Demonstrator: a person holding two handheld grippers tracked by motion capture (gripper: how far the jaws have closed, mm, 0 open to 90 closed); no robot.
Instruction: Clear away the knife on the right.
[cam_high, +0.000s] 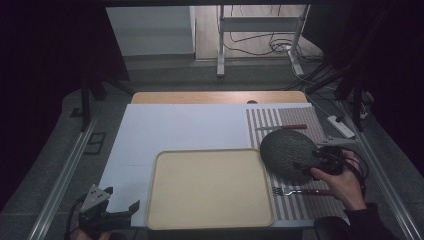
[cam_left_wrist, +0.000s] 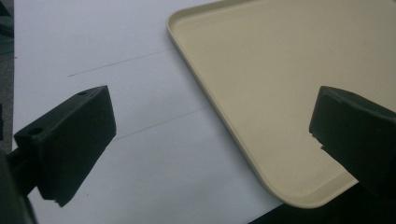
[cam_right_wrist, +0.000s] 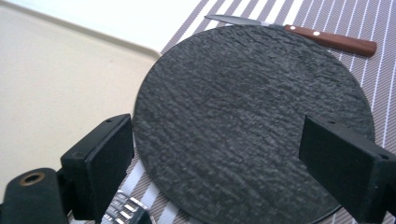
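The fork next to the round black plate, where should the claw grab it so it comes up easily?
Grab the fork by its brown handle, coming down from above with the two sides of the right claw across the handle. The handle looks thicker than the metal prongs, and it points toward the hand side, away from the black plate. It lies flat on the striped mat.

The high view is dim, its left, right and near edges sinking into black, with the brightest patch on the floor far beyond the table (cam_high: 210, 97). Both gripper views are brighter and evenly lit, soft in focus, with the near jaws slightly blurred
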